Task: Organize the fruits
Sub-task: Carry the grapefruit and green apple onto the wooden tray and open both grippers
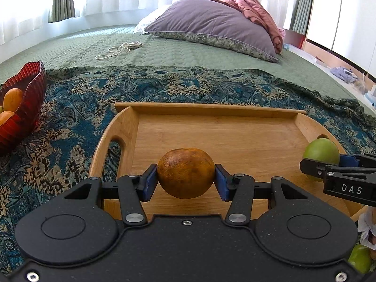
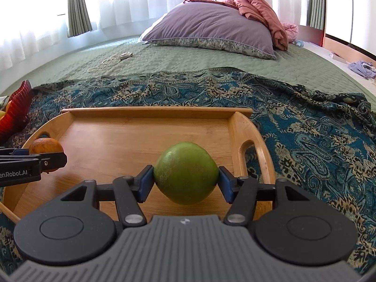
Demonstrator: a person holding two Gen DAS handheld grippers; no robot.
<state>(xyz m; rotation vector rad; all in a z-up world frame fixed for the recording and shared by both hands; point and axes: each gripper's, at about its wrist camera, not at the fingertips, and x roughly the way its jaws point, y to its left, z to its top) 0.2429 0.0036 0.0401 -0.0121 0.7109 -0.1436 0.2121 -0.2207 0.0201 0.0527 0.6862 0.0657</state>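
Note:
My left gripper [image 1: 186, 180] is shut on a brownish orange [image 1: 185, 172], its blue pads pressing both sides, low over the left part of a wooden tray [image 1: 211, 110]. My right gripper [image 2: 185, 183] is shut on a green fruit [image 2: 185, 176] over the right part of the same tray [image 2: 152, 112]. In the left wrist view the right gripper [image 1: 333, 169] shows at the right edge with the green fruit [image 1: 320, 149]. In the right wrist view the left gripper [image 2: 47, 162] and the orange [image 2: 44, 145] show at the left edge.
A red ribbed bowl [image 1: 30, 98] with orange fruits [image 1: 11, 98] sits left of the tray on a patterned blue cloth [image 1: 70, 108]. Another green fruit [image 1: 359, 258] lies at the lower right. A purple pillow [image 1: 211, 25] and a white cord [image 1: 117, 50] lie farther back on the green bedspread.

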